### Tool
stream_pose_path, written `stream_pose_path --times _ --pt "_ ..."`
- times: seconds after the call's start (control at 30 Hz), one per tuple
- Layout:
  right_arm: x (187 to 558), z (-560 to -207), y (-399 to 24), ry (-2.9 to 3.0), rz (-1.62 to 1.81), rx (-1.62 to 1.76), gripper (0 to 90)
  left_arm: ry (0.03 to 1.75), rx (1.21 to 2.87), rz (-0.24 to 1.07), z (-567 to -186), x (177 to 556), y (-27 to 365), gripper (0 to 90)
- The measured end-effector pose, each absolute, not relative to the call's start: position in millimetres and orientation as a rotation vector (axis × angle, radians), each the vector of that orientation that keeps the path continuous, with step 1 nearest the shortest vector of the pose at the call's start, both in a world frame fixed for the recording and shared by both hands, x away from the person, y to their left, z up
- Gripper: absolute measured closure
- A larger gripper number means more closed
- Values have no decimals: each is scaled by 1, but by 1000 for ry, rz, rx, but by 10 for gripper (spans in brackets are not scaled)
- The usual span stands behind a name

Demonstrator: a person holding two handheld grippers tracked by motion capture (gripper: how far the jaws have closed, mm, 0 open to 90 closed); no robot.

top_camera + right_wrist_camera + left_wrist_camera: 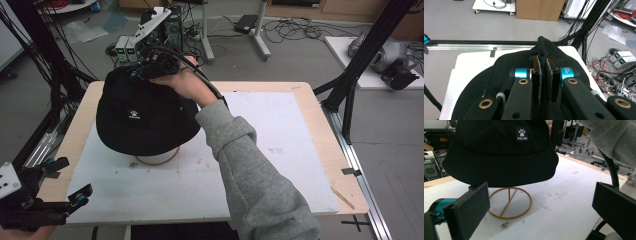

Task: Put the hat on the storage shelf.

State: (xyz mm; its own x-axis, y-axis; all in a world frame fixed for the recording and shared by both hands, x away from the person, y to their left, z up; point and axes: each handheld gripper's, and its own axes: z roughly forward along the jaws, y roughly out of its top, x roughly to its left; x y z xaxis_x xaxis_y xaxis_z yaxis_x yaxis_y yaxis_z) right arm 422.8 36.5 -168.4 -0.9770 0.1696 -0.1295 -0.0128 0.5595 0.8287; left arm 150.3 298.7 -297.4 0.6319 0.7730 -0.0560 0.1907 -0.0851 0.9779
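Right gripper (543,75) jaws pressed together, pinching a fold of fabric at crown of black bucket hat (142,117); hat hangs directly beneath it, draped over gold wire stand (510,203) on white mat (280,150). Grey-sleeved forearm reaches forward across the mat, hand (186,82) atop the hat. Left gripper (541,202) jaws spread wide, nothing between them, level, hat just ahead and above

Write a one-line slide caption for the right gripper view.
Right gripper pinches a fold of the black bucket hat's crown between its shut jaws, above the white table.
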Motion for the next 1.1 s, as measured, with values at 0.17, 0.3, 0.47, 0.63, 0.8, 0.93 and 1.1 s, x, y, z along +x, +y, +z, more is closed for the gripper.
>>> stream_pose_path --times 0.17,0.3,0.47,0.63,0.8,0.93,1.1 --pt "425 -172 35 2608 1392 145 852 818 1621 584 -298 151 299 17" --pt "427 -180 35 2625 1399 159 852 817 1624 583 -299 152 298 17" --pt "427 -188 33 2636 1409 180 850 819 1631 580 -299 152 297 17" --pt "429 -195 33 2647 1417 188 827 818 1630 580 -299 152 296 17" --pt "429 -194 32 2640 1438 198 776 820 1626 580 -299 152 297 17" --pt "429 -195 32 2643 1444 205 748 820 1629 583 -299 152 297 17" --pt "431 -194 31 2629 1460 269 542 818 1627 585 -299 151 298 17"
